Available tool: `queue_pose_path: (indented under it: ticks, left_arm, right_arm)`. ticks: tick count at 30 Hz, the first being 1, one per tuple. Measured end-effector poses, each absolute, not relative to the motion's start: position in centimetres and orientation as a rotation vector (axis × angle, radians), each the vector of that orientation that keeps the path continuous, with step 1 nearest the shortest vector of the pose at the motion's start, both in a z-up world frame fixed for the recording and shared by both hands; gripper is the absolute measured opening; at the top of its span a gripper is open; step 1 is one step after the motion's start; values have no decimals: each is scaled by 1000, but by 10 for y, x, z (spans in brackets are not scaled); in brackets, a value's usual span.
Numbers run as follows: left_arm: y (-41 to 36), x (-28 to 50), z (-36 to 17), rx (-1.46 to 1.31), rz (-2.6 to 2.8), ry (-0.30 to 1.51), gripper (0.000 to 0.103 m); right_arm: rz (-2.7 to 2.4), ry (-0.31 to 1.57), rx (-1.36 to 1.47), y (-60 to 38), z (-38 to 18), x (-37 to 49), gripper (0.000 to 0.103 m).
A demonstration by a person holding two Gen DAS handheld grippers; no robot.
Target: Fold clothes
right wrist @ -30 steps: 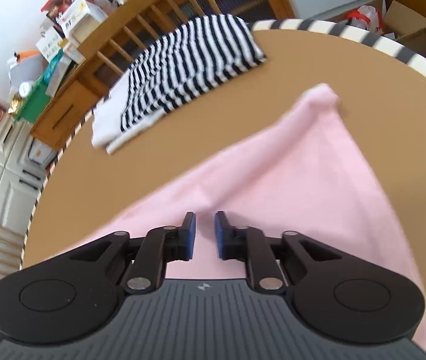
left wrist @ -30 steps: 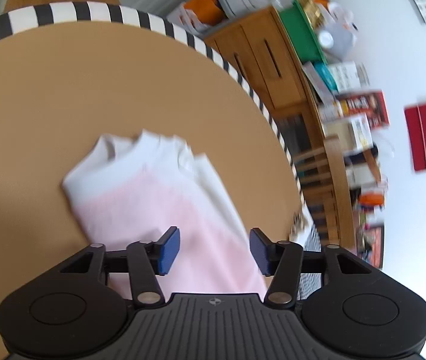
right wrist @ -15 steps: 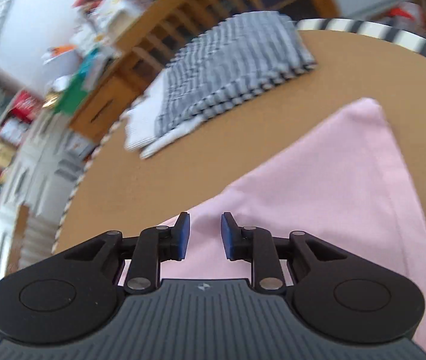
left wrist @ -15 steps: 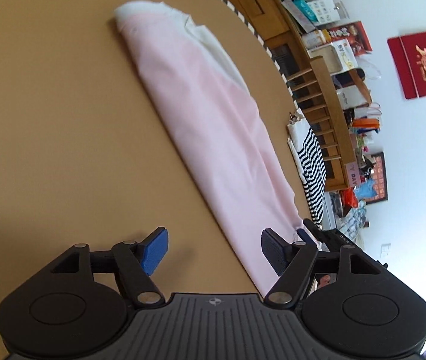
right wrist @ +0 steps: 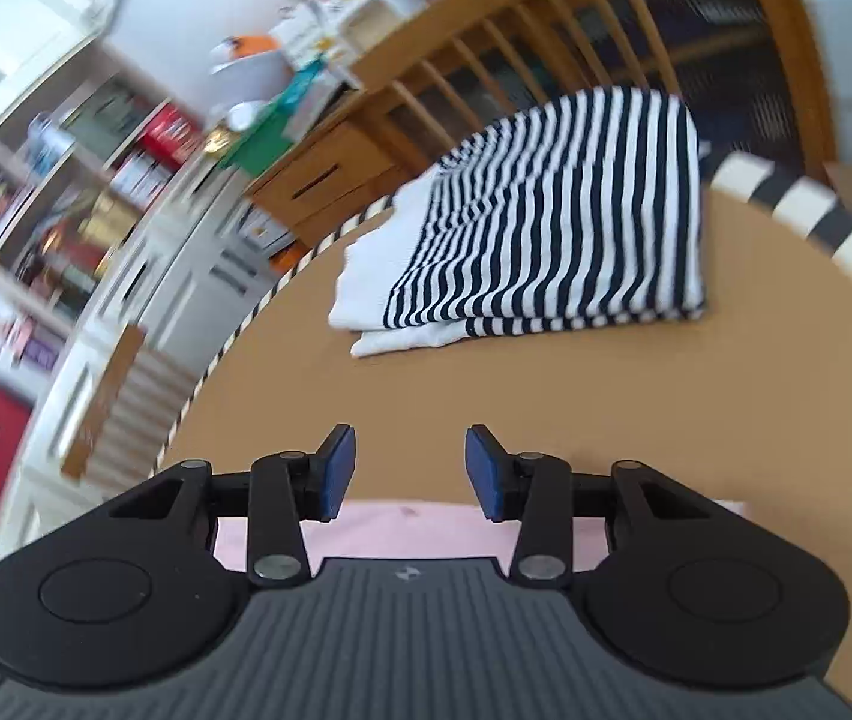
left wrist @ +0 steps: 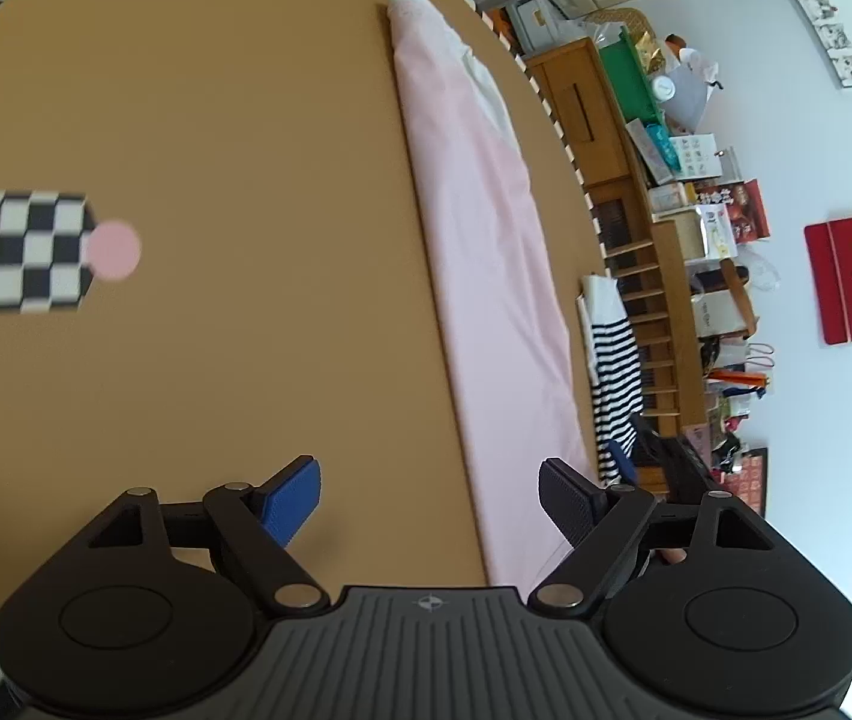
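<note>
Lying in a long narrow band on the round brown table (left wrist: 216,120), the pink shirt (left wrist: 486,252) runs lengthwise away from the left gripper (left wrist: 429,495), close to the table's far curved rim. Its far end shows a white collar area, and one long edge looks straight and crisp against the tabletop. The left gripper hangs over the near end of that band with its blue-padded fingers spread wide and nothing between them; the left finger sits over bare table, the right one over the shirt's near end. Off to the left on the tabletop is a black-and-white checkered marker (left wrist: 30,252) with a pink dot (left wrist: 114,250) touching its side.

From the right wrist view, the right gripper (right wrist: 411,471) is likewise parted, holding nothing, its pads hovering over bare brown table. Just below them, a strip of pink shirt (right wrist: 408,531) shows by the gripper's body. Farther along the table, near the rim, a folded black-and-white striped garment (right wrist: 546,228) rests flat, well apart from the pink one. A striped edge band (right wrist: 810,216) circles the table. Behind it stand a wooden chair (right wrist: 516,48) and, blurred, shelves crowded with boxes.
</note>
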State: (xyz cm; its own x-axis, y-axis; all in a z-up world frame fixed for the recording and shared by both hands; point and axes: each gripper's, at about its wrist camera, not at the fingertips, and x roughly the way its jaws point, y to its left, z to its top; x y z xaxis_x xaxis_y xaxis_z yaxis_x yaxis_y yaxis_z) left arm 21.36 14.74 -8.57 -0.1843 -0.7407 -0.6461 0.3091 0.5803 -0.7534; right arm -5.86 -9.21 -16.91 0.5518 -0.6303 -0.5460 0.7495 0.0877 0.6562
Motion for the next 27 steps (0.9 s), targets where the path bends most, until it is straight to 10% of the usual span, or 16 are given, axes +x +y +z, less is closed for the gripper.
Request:
queue_pose_path:
  ticks: [15,27]
  left_arm:
    - [81,116,-112,-554,-929,1520,102]
    - [11,9,-140,-846,-674,1383,99]
  right_arm:
    - [-576,611,998,-155,-160,-125,61]
    - [24,888,1107,-228,-187,-95,60]
